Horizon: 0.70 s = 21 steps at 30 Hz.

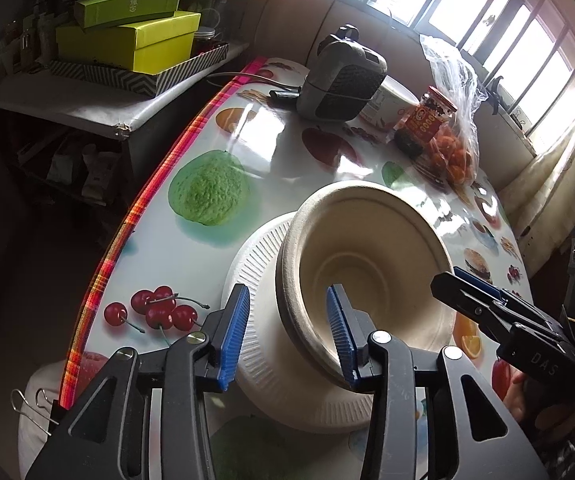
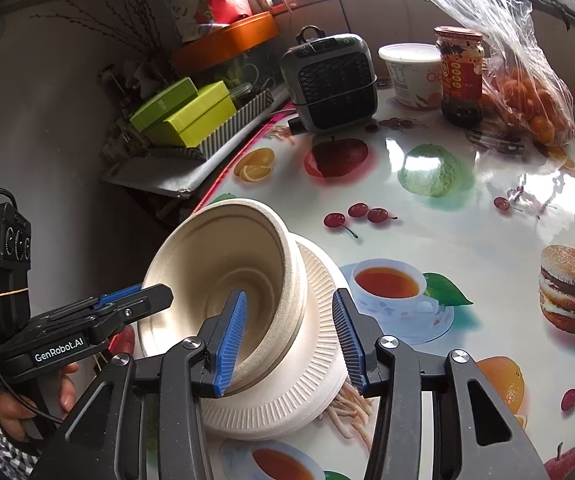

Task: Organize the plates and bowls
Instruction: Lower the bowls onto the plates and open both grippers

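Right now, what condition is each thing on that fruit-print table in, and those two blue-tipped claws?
Bowl stack: nested, empty, resting on the plates.
Plate stack: piled on the table, under the bowls.
Left gripper: open, straddling the bowl rim, pads clear.
Right gripper: open, straddling the opposite rim.
Jar: upright, lid on.
Tub: upright, lidded.
Bag of oranges: slumped, full.

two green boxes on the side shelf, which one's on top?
The darker green box, long and flat. It lies across the brighter lime-yellow box, which sits in the striped tray.
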Available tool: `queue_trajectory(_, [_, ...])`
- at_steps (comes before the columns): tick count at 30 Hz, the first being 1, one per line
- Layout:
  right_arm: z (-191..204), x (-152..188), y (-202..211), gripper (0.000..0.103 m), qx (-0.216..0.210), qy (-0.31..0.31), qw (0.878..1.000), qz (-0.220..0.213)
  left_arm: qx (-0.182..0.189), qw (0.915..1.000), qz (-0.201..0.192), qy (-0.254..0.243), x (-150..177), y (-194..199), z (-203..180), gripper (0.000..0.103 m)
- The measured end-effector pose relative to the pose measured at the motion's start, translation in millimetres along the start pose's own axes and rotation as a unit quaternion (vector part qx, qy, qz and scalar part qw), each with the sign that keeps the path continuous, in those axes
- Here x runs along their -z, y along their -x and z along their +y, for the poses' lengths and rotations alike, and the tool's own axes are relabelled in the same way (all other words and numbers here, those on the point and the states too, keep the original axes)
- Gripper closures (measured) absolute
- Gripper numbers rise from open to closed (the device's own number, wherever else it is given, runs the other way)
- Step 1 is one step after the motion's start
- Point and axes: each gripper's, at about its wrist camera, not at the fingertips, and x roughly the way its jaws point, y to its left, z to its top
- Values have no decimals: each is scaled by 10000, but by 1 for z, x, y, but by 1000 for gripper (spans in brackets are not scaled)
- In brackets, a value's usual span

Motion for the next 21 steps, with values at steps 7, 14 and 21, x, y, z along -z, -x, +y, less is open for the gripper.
queue_trajectory(7, [-1, 6, 14, 52, 38, -28, 9998, -173, -137, 9997, -122, -189, 8, 10, -10, 57])
queue_trajectory(14, [1, 17, 28, 51, 108, 36, 9994, -313, -245, 9988, -289, -301, 18, 23, -18, 57])
queue_trajectory(21, [6, 33, 46, 42, 272, 289, 9978, -540, -501, 9952, -706, -451, 37, 41, -26, 47])
